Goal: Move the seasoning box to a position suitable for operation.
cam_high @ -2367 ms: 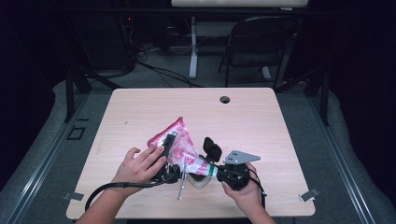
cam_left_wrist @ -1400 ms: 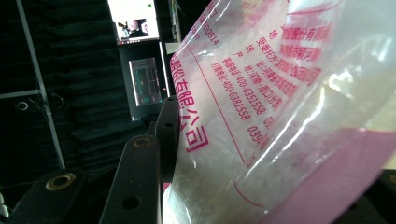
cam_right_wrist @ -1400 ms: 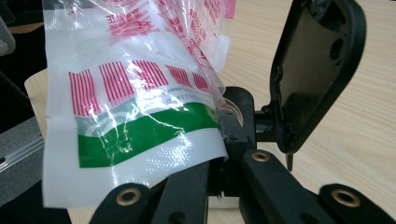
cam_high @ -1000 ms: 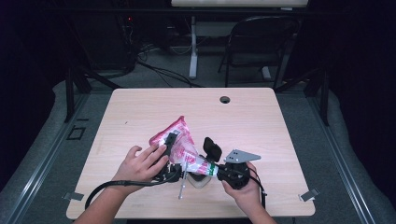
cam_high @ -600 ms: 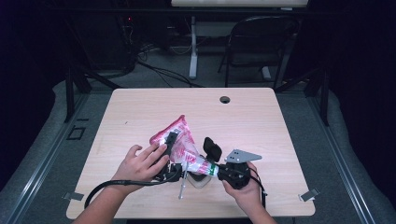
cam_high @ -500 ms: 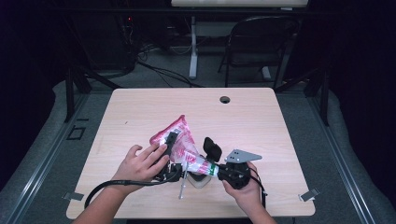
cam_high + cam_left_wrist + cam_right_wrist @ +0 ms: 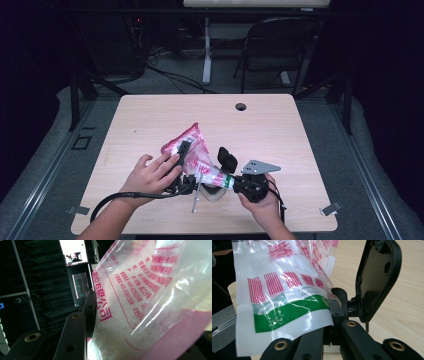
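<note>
Plastic bag (image 7: 192,150), lower centre of the surface (image 7: 300,140), pinched between left gripper (image 7: 181,156) and right gripper (image 7: 227,181). Thin, limp, slippery film; grip gathered edges.

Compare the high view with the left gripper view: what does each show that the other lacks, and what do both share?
High view alone: the wooden table, both hands, the right gripper, a folding chair. Left gripper view alone: red printed text and numbers on the bag, and lit screens behind. Shared: the plastic bag and the left gripper against it.
</note>
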{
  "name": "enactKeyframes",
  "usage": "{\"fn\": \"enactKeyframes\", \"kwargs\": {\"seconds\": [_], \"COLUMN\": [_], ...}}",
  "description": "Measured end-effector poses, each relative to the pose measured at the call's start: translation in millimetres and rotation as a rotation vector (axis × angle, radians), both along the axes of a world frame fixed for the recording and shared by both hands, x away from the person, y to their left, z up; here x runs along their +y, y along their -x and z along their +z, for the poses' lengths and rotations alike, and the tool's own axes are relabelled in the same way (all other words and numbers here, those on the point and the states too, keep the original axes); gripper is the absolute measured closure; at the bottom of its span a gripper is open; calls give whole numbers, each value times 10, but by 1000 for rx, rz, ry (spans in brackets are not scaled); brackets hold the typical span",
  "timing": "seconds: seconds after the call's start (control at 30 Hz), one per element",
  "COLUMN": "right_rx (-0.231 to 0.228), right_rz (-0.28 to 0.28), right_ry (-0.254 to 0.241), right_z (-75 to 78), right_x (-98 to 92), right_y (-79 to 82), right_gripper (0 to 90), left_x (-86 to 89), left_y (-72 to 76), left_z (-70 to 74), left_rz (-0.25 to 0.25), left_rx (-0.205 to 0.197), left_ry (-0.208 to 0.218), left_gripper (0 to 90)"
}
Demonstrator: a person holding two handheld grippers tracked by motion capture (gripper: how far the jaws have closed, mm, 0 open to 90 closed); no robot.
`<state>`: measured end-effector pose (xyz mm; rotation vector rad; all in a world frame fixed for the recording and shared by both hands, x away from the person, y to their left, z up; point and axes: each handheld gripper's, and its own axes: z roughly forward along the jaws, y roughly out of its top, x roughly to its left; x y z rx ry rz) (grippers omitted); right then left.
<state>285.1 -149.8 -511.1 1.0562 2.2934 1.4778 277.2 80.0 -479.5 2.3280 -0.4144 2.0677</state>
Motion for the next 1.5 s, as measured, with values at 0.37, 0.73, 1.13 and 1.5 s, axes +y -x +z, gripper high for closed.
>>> {"fn": "enactKeyframes", "kwargs": {"seconds": [0.37, 0.73, 1.13, 1.5], "right_rx": [0, -1, -3, -1], "right_rz": [2, 3, 4, 6], "right_ry": [4, 7, 8, 8], "right_z": [-7, -8, -8, -14], "right_x": [-5, -2, -5, 1], "right_y": [-7, -6, -8, -9], "right_gripper": [900, 900, 900, 900], "left_x": [-11, -15, -22, -22], "left_y": [-2, 4, 1, 2], "left_z": [9, 25, 31, 35], "left_rz": [1, 0, 1, 2], "left_rx": [0, -4, 1, 2], "left_ry": [-8, -18, -10, -9], "left_gripper": [626, 627, 627, 627]}}
